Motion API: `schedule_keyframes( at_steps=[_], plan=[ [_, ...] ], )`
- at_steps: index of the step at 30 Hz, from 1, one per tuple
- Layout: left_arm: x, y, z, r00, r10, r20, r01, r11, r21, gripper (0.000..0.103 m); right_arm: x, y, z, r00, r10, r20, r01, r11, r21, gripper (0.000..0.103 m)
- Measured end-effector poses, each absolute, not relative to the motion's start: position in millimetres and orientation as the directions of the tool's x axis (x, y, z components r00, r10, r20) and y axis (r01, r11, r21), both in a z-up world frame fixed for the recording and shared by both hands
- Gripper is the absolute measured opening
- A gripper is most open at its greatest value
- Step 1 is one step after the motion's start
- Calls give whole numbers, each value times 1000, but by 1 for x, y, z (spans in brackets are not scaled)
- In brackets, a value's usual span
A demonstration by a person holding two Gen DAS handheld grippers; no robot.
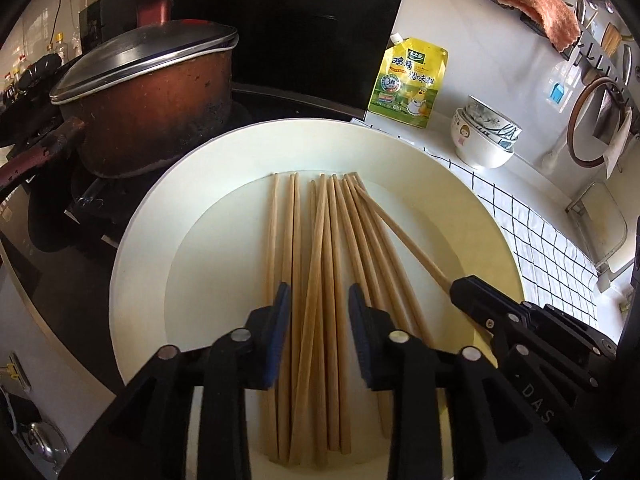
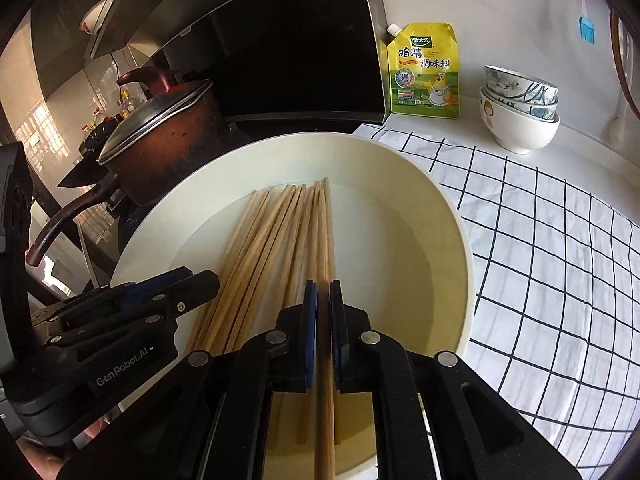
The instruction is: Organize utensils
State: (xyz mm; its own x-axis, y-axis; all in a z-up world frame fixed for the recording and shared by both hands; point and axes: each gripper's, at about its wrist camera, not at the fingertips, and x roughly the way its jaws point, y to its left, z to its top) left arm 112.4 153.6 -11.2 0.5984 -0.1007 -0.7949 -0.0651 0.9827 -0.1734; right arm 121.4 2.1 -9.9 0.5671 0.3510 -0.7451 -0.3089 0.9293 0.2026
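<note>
Right wrist view shows the right gripper [image 2: 323, 300] clenched on one pale wooden chopstick [image 2: 325, 400] above the round white plate [image 2: 448, 216], while the left gripper [image 1: 319, 300] straddles the spread bundle [image 1: 320, 240] with jaws parted, so lifting could drag neighbours askew.

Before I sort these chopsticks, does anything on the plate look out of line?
Yes. On the white plate, most chopsticks lie roughly parallel, but one chopstick on the right splays diagonally toward the right gripper, and a few in the middle cross. Nothing looks spilled or broken.
</note>
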Motion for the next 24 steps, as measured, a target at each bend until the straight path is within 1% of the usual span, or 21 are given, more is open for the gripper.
schedule_keyframes(
  at_steps=[2, 6, 7, 8, 9, 24],
  plan=[
    [109, 157, -11, 602, -97, -793, -76, 981, -177, 41, 119, -1, -7, 576, 350, -739, -306, 930, 203, 7],
    [105, 159, -9, 603, -94, -792, -87, 979, -183, 46, 112, -6, -4, 583, 355, -731, -299, 930, 213, 7],
    [104, 159, -8, 606, -91, -790, -88, 980, -181, 49, 110, -7, -4, 586, 353, -730, -297, 931, 212, 7],
    [103, 159, -7, 610, -88, -787, -89, 980, -178, 50, 108, -9, -3, 588, 352, -728, -295, 932, 212, 9],
    [101, 159, -6, 613, -85, -786, -89, 980, -176, 50, 107, -10, -3, 591, 351, -726, -293, 932, 212, 10],
    [85, 152, -1, 621, -58, -782, -87, 986, -142, 52, 89, -20, 1, 612, 342, -713, -278, 937, 211, 10]
  ],
)
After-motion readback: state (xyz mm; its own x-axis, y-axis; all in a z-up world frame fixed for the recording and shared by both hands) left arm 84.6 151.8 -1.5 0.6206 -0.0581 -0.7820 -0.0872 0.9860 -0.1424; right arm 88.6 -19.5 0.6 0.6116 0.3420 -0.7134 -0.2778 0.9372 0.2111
